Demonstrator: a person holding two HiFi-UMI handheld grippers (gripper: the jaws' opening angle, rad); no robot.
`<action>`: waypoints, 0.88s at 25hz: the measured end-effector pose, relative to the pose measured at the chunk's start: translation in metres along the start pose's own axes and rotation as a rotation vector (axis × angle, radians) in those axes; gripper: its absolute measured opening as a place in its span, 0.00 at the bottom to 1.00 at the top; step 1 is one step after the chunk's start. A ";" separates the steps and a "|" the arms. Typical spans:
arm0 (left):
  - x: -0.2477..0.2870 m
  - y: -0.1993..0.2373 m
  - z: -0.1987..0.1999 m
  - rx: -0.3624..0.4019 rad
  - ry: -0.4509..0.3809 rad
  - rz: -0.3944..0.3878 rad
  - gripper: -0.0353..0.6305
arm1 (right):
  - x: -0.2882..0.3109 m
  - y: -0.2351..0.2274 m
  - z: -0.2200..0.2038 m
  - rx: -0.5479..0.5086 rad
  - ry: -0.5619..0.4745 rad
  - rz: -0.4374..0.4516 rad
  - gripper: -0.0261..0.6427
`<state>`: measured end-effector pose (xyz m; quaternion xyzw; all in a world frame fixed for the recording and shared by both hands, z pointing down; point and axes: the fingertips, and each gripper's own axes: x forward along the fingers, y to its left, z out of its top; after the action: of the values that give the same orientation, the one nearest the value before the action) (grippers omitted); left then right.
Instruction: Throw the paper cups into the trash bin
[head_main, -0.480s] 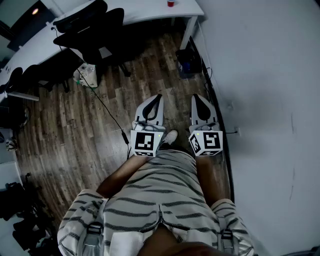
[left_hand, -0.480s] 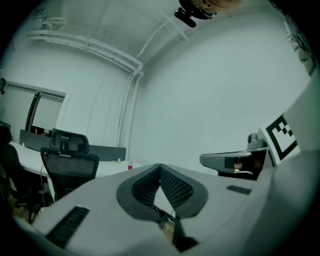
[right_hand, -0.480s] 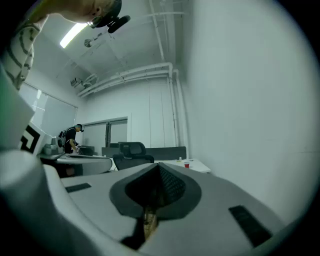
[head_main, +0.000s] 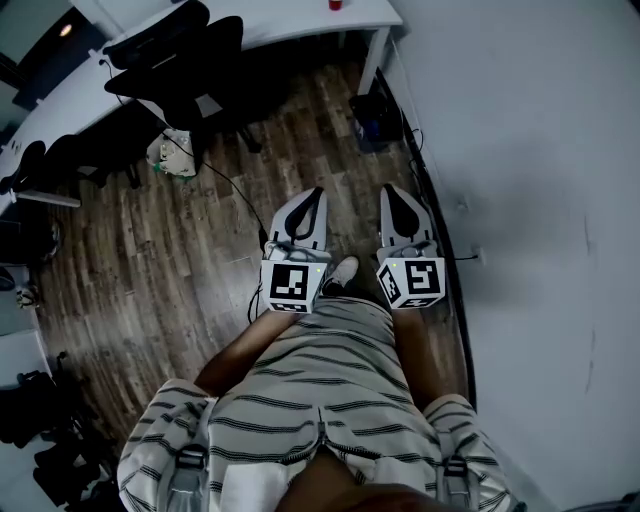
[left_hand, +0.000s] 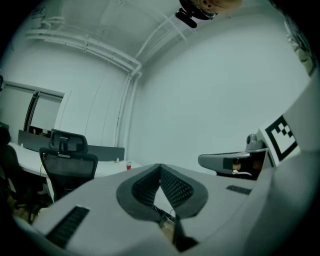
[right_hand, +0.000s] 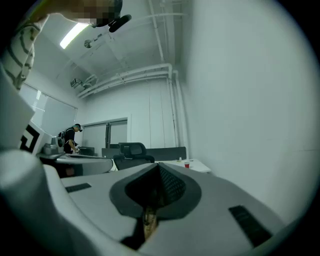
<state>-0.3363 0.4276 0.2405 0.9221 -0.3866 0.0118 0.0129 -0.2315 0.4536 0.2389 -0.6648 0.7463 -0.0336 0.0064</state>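
A small red paper cup (head_main: 335, 4) stands on the white desk (head_main: 290, 28) far ahead; it also shows as a red cup (left_hand: 128, 165) in the left gripper view and as a red cup (right_hand: 187, 164) in the right gripper view. My left gripper (head_main: 318, 192) and right gripper (head_main: 392, 190) are held level side by side in front of my striped shirt, over the wooden floor. Each pair of jaws meets at the tips with nothing between them, as the left gripper (left_hand: 160, 166) and right gripper (right_hand: 159, 165) show in their own views. I cannot make out a trash bin.
Black office chairs (head_main: 180, 60) stand at the desk, a white bag (head_main: 172, 155) lies on the floor beside them, and a cable (head_main: 225, 215) runs across the boards. A white wall (head_main: 540, 200) runs close along the right. A dark bundle (head_main: 375, 120) sits by the desk leg. A person (right_hand: 70, 137) stands far off.
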 end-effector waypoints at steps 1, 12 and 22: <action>0.002 -0.001 -0.001 0.001 0.002 -0.001 0.09 | 0.000 -0.001 0.000 0.010 -0.006 0.003 0.05; 0.044 -0.001 -0.009 0.011 0.031 0.002 0.09 | 0.024 -0.031 0.002 0.025 -0.031 0.035 0.05; 0.100 -0.003 -0.009 0.037 0.032 0.066 0.09 | 0.057 -0.072 0.006 0.017 -0.051 0.110 0.05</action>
<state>-0.2637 0.3588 0.2525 0.9087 -0.4162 0.0338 0.0018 -0.1662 0.3887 0.2393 -0.6231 0.7811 -0.0227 0.0331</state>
